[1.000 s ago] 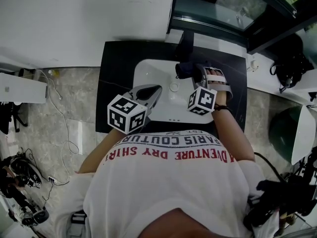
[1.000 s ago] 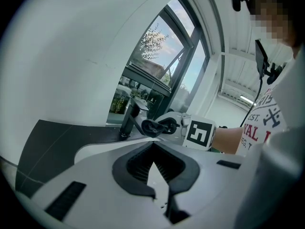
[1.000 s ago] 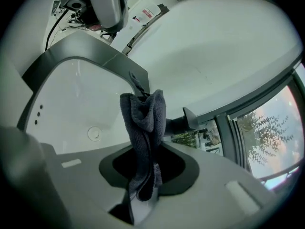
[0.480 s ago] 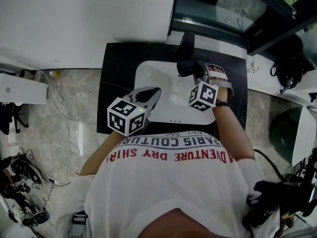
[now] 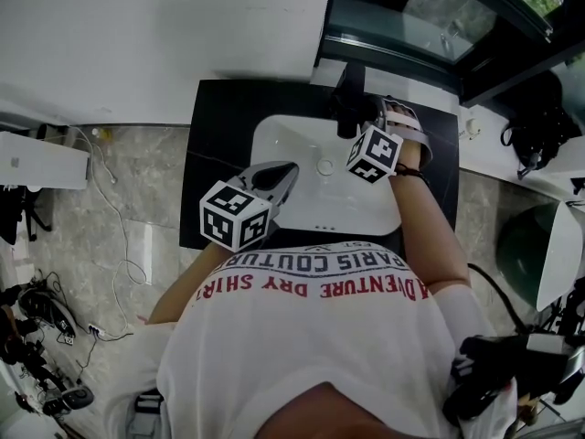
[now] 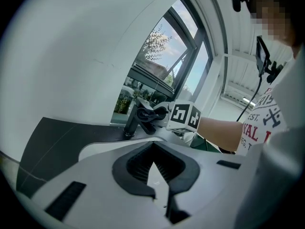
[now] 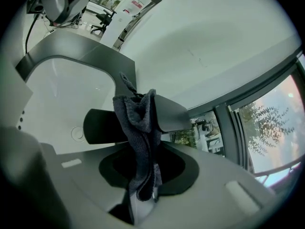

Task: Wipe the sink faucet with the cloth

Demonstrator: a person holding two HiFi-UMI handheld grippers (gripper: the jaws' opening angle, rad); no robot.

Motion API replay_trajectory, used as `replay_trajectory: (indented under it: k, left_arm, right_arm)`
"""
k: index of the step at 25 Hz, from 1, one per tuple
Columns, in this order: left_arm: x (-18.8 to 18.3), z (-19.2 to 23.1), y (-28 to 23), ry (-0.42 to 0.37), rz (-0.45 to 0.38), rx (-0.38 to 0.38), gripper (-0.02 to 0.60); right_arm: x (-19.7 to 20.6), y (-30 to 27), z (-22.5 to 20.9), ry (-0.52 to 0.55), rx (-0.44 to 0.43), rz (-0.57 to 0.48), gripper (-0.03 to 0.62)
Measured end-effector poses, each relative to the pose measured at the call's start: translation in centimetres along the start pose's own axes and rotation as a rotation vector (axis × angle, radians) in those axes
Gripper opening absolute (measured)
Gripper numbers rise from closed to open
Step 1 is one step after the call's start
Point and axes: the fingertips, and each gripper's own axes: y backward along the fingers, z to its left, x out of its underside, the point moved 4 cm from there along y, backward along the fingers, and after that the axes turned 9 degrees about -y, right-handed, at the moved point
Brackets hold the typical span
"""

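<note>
The dark faucet (image 5: 350, 88) stands at the back of the white sink (image 5: 292, 144). My right gripper (image 5: 358, 122) is pressed up to it, shut on a dark grey cloth (image 7: 140, 128). In the right gripper view the cloth hangs from the jaws and lies against the faucet spout (image 7: 169, 114). My left gripper (image 5: 289, 168) hovers over the basin's front left, shut and holding nothing. From the left gripper view (image 6: 157, 173) the faucet (image 6: 131, 122) shows ahead with the cloth (image 6: 146, 114) bunched on it beside the right gripper's marker cube (image 6: 184, 116).
A black counter (image 5: 215, 126) surrounds the sink, and the drain (image 5: 324, 165) lies mid-basin. A window (image 5: 411, 16) runs behind the faucet and a white wall (image 5: 155, 26) to the left. Cables (image 5: 110, 208) lie on the floor left of the counter.
My right gripper has carried the cloth away from me, from over the basin up onto the faucet. The left gripper has barely moved.
</note>
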Motion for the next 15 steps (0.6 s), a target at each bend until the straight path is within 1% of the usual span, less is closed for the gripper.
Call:
replay_trajectory:
  k: [6,11,15]
  left_arm:
    - [0.0,0.7,0.0,0.005,0.002,-0.007,0.002]
    - [0.4,0.8,0.1,0.008,0.006,-0.005,0.002]
    - [0.3,0.1,-0.1,0.003,0.005,0.005,0.002]
  right_arm:
    - [-0.3,-1.0,-1.1,-0.058,0.015,0.009,0.083]
    - [-0.7,-0.3,-1.8,-0.073,0.039,-0.012,0.083]
    - [-0.6,0.7,-2.5,-0.075,0.067,-0.027,0.083]
